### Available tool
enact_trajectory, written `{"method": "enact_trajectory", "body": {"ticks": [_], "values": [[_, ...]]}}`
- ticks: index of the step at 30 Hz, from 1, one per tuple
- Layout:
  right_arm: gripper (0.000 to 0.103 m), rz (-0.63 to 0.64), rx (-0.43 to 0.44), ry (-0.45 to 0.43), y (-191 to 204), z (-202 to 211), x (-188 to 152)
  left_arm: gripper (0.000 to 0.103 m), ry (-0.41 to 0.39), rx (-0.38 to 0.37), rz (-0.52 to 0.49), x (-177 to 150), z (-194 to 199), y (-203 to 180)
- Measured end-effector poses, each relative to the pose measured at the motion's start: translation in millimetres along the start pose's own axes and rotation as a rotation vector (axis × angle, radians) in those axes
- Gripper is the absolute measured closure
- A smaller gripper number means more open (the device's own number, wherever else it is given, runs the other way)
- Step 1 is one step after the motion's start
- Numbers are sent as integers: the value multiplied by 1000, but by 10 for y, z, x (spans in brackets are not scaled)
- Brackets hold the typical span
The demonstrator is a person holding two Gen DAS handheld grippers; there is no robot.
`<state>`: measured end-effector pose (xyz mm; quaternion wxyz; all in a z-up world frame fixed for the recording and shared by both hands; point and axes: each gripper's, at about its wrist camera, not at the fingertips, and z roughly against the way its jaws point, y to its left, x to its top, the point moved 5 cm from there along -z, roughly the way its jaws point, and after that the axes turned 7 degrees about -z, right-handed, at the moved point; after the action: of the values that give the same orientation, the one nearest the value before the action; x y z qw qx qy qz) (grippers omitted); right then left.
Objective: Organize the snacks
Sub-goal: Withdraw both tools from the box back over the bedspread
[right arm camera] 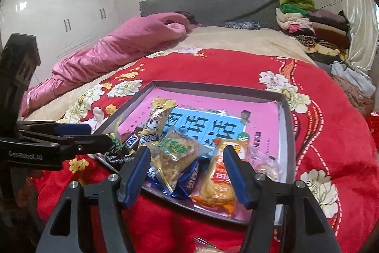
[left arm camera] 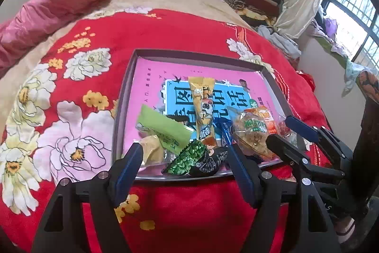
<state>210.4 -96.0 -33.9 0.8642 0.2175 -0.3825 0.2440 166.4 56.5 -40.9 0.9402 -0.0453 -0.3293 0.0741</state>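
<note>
With both grippers, left (left arm camera: 182,158) and right (right arm camera: 186,158), released and empty above the snacks (left arm camera: 203,110) heaped at the tray's (left arm camera: 199,55) near edge, we risk nudging packets over the rim onto the red blanket (left arm camera: 165,32).

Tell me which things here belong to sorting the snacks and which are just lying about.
For the job: tray, tall yellow snack packet, light green packet, clear cracker bag, orange packet.

Lying about: pink quilt, folded clothes pile, red flowered blanket, wardrobe.
</note>
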Motion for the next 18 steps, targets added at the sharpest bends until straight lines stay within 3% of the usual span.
{"method": "enact_trajectory", "body": {"ticks": [14, 18], "values": [[27, -25, -85, -78, -23, 275, 37, 26, -24, 53, -16, -24, 159, -10], [19, -38, -110, -83, -11, 352, 20, 26, -29, 63, -20, -57, 210, -23]]}}
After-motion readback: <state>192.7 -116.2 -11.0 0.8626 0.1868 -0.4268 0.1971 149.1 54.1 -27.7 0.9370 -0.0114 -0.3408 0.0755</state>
